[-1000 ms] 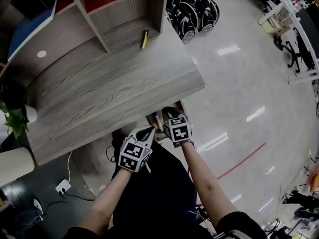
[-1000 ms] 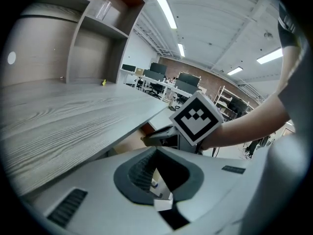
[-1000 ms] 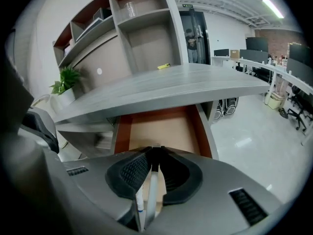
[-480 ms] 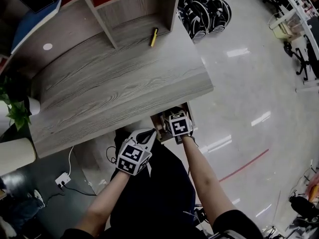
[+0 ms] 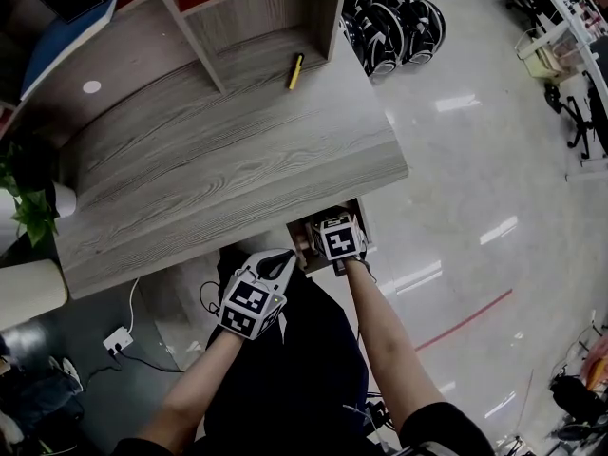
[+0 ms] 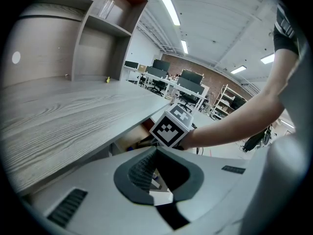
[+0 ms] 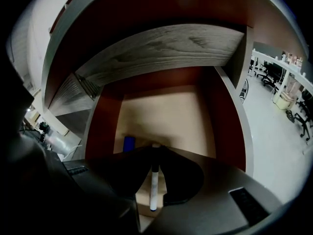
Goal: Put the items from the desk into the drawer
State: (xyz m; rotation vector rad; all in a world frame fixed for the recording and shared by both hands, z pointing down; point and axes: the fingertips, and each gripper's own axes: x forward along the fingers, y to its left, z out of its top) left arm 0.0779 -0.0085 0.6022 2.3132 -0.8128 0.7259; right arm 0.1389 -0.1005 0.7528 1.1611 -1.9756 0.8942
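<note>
**Desk drawer open, pen held over it**

Grey wood desk [image 5: 218, 169] carries a yellow marker [image 5: 295, 70] in its shelf nook. Below the front edge, the left gripper [image 6: 156, 150], jaws together and empty, hangs beside the open drawer [image 7: 222, 116]. The right gripper [image 7: 155, 148] clamps a white pen [image 7: 154, 185] over it; only its own view shows the blue object [image 7: 128, 143] lying inside.

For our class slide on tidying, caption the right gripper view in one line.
Right gripper jaws hold a pen over the open drawer, a blue item inside.
</note>
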